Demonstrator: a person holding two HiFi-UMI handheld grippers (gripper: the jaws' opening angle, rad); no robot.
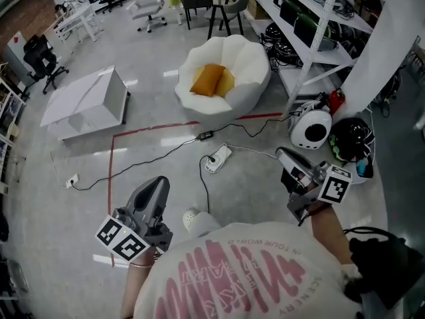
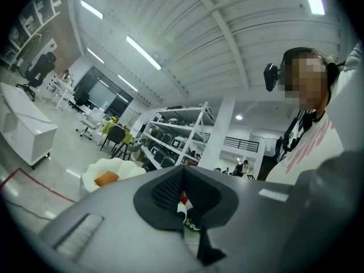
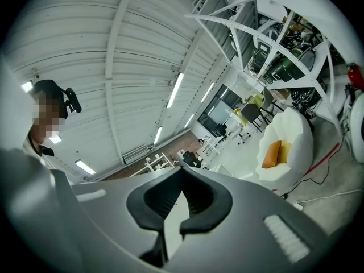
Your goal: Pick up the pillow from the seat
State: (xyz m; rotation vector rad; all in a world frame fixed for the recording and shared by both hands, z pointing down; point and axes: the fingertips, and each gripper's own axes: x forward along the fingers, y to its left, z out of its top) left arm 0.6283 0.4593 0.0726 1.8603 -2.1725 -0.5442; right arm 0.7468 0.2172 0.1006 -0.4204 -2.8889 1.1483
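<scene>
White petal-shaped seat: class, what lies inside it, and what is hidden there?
An orange pillow lies beside a yellow one in the hollow of the white seat. The cushioning under them is covered.

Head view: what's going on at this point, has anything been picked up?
Nothing has been picked up. A person stands back from the white seat, with a gripper in each hand. The left gripper and right gripper both have their jaws shut with nothing between them. The orange pillow lies on the seat, untouched. Cables and a power strip lie on the floor between the person and the seat.
</scene>
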